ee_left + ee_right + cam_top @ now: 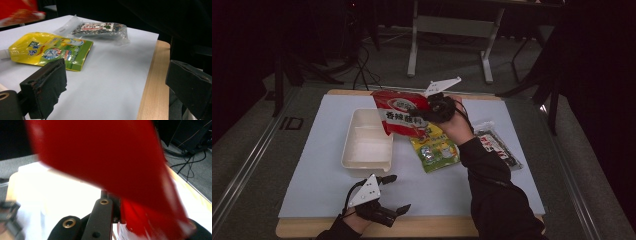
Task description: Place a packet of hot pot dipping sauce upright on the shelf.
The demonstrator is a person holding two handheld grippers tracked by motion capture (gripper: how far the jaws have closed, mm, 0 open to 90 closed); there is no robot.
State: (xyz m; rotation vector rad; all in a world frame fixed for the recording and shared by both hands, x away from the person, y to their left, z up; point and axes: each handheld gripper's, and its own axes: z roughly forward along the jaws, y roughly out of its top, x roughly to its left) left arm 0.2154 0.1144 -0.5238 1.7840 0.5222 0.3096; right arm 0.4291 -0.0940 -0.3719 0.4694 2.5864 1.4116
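Glossy red plastic pouch (399,114)

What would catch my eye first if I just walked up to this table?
Probably the bright red packet, held up above the white tray by the right hand-held gripper. Next, the yellow-green pouch lying flat mid-table, and the left hand-held gripper resting open near the front edge.
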